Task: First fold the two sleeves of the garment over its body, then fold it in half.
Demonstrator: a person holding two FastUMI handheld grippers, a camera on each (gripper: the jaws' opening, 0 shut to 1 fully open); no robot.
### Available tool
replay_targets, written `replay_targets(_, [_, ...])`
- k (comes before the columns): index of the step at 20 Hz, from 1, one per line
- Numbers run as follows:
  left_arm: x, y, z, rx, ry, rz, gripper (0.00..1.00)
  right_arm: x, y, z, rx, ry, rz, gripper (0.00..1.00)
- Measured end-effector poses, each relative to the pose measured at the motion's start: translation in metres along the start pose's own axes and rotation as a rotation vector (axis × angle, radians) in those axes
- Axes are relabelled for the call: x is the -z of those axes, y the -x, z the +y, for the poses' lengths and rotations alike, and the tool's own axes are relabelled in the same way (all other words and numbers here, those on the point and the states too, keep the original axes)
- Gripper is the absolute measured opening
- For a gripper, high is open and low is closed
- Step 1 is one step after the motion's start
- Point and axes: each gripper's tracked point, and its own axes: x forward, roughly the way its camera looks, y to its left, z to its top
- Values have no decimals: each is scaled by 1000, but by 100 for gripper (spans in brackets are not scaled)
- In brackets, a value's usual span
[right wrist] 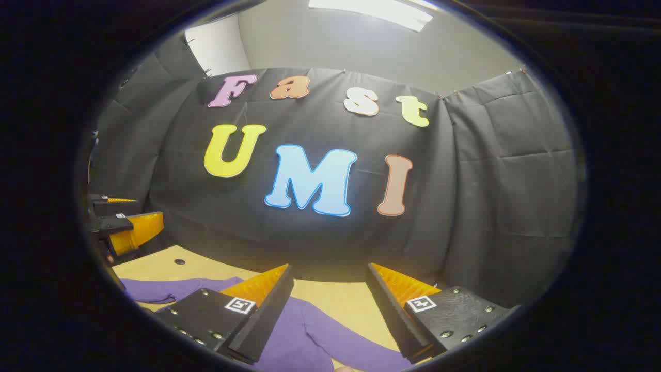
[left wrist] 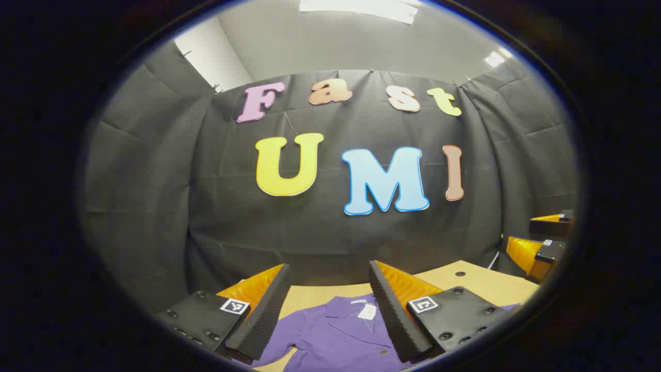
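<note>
Purple shirt point(left wrist: 330, 336): I judge it unfolded, sleeve point(right wrist: 170, 289) spread on table point(left wrist: 480, 284). Left gripper point(left wrist: 329, 310), right gripper point(right wrist: 329, 310): wide, empty.

The purple collared garment point(left wrist: 330, 336) lies spread flat, sleeves point(right wrist: 170, 289) still unfolded.

Both grippers point(left wrist: 329, 305) point(right wrist: 329, 305) apparently open, level.

Each hand-held gripper point(left wrist: 329, 315) carries black screwed plates (square coded tags) and ribbed fingers.
</note>
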Motion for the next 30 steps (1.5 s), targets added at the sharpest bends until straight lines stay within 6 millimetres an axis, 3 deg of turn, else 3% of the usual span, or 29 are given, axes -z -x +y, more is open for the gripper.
replay_targets(19, [1,-1,-3,-5,5,1,94,10,-5,-8,10,-20,29,91])
replay_targets(25, [8,-4,-2,-15,23,26,94,47,-1,-40,101,-7,126,91])
replay_targets(30, [12,-7,-2,-17,35,34,94,89,5,-82,210,-59,253,91])
